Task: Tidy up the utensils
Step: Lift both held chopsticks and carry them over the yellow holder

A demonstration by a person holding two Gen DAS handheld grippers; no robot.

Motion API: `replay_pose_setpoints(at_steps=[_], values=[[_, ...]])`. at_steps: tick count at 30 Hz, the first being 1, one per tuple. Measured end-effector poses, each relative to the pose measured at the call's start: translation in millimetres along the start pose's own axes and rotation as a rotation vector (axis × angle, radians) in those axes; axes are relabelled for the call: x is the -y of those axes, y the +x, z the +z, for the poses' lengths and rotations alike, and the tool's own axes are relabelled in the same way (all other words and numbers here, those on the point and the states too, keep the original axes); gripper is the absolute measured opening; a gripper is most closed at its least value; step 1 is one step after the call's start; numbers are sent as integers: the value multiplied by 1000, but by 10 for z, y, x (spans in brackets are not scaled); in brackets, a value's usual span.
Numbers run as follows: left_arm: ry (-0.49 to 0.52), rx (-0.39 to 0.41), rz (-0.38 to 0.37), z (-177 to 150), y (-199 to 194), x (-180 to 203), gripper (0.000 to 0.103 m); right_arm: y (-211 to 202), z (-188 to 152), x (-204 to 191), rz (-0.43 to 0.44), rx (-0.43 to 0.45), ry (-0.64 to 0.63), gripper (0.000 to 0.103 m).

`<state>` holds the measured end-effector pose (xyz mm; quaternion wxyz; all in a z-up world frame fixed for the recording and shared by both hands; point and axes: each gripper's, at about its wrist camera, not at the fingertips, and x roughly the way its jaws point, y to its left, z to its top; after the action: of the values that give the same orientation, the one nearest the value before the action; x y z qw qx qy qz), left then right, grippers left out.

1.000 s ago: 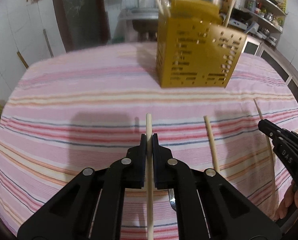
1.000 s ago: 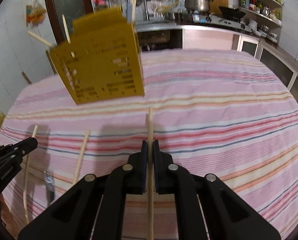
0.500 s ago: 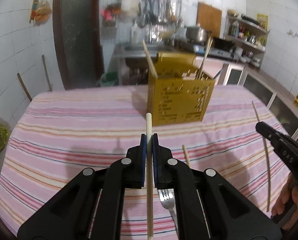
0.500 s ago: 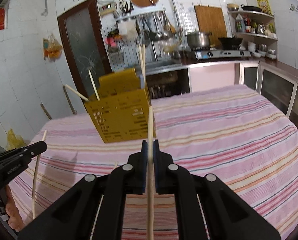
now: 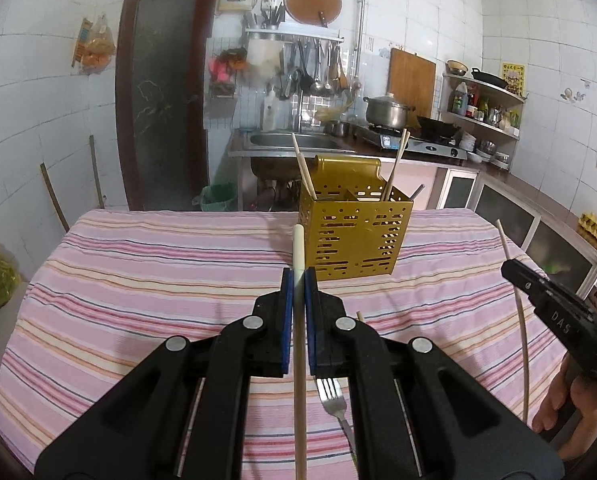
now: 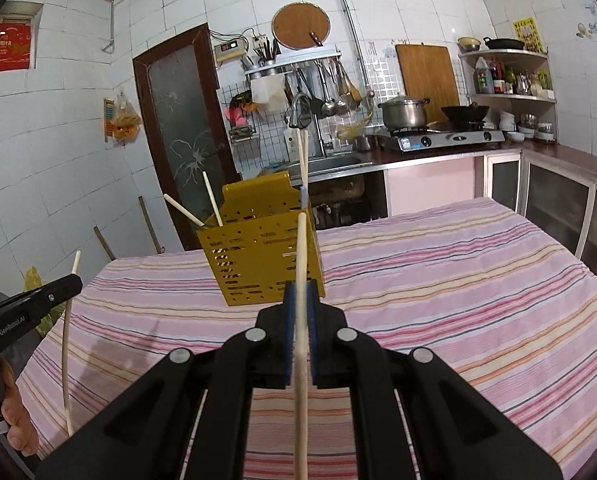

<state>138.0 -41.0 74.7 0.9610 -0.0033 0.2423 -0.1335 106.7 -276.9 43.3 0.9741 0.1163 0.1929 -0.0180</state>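
Observation:
My left gripper (image 5: 298,276) is shut on a pale wooden chopstick (image 5: 298,248) that sticks out forward, lifted off the table. My right gripper (image 6: 300,290) is shut on a second chopstick (image 6: 301,248), also held in the air. A gold perforated utensil holder (image 5: 356,240) (image 6: 264,260) stands upright on the striped tablecloth ahead of both, with several chopsticks leaning in it. In the left wrist view the right gripper (image 5: 510,270) shows at the right edge with its chopstick (image 5: 516,300). In the right wrist view the left gripper (image 6: 74,280) shows at the left.
A metal fork (image 5: 332,398) and another chopstick end (image 5: 359,315) lie on the pink striped tablecloth (image 5: 138,280) just under my left gripper. Behind the table are a sink, a stove with a pot (image 5: 386,112), shelves and a dark door (image 5: 158,100).
Both grippers rose and tipped up with their chopsticks. The holder now looks farther and lower, the kitchen wall fills the upper view, and the fork came into sight below.

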Motion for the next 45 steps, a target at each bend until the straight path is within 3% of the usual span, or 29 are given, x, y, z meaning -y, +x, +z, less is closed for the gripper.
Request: replay_pose_setpoints(at_steps=[10,20,29,45], values=[[-25,56,-14,-124,-138,-86,4,-154,-80,-77,7,33,-12,6],[-17,128,-27,-37,-262,-11,4,-234,-24,-77,31,80,-11,6],[-33,140,-43,-12,-242,-5,4,-206,11,-53,37,83,7,6],[-41,180,-26,34,-262,13,4,-187,123,-187,16,107,-67,6]])
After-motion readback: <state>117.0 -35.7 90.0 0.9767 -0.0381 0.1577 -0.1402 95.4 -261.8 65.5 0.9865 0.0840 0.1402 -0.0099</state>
